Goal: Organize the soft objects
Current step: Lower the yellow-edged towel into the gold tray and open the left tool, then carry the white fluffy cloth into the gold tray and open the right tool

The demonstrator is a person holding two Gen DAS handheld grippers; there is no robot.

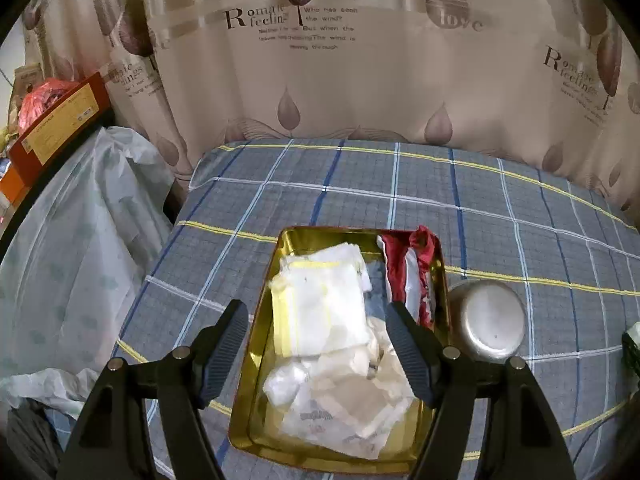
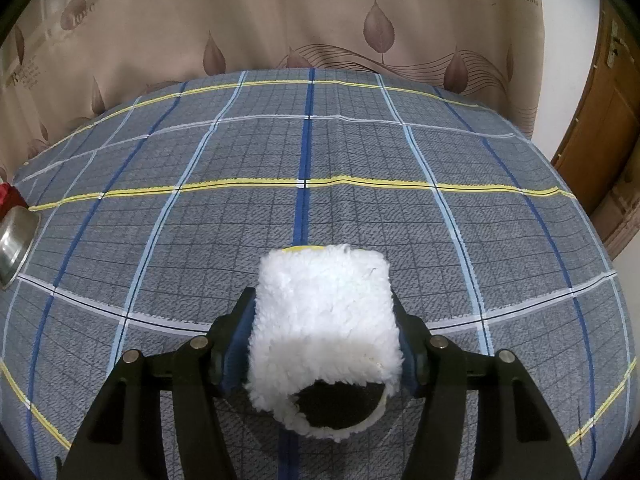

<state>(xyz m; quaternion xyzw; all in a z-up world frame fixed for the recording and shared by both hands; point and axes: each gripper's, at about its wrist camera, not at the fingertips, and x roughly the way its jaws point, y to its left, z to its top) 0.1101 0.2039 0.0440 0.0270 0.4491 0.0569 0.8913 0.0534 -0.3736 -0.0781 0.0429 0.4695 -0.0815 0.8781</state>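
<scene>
Nearest the lens in the right wrist view, the right tool (image 2: 324, 328) is clamped on a fluffy white fleece piece (image 2: 324, 320): a blue pad presses into each of its sides, at lower centre of the frame. The fleece stands up between the fingers, with a curved dark opening along its near lower edge and a sliver of yellow showing at its far top edge. Beneath it spreads a bed under a grey plaid sheet (image 2: 200, 240) with blue, white and yellow lines. A shiny metal bowl (image 2: 16, 240) sits at the far left edge of that frame, and a wooden door (image 2: 600, 152) shows at the right.

In the left wrist view, the left tool (image 1: 320, 344) has its jaws standing wide apart with nothing between them, above a gold tin tray (image 1: 260, 360) at lower centre. The tray rests on the same plaid sheet and holds a stack of white folded cloths (image 1: 324, 304) in its upper left part, crumpled white wrappers (image 1: 340, 400) in its near part, and a red and white packet (image 1: 408, 268) along its right side. The metal bowl (image 1: 486, 316) lies upside down just beside the tray's right wall. A beige curtain (image 1: 360, 80) with leaf prints hangs behind the bed, and a pale plastic sheet (image 1: 80, 240) covers something at the left.
</scene>
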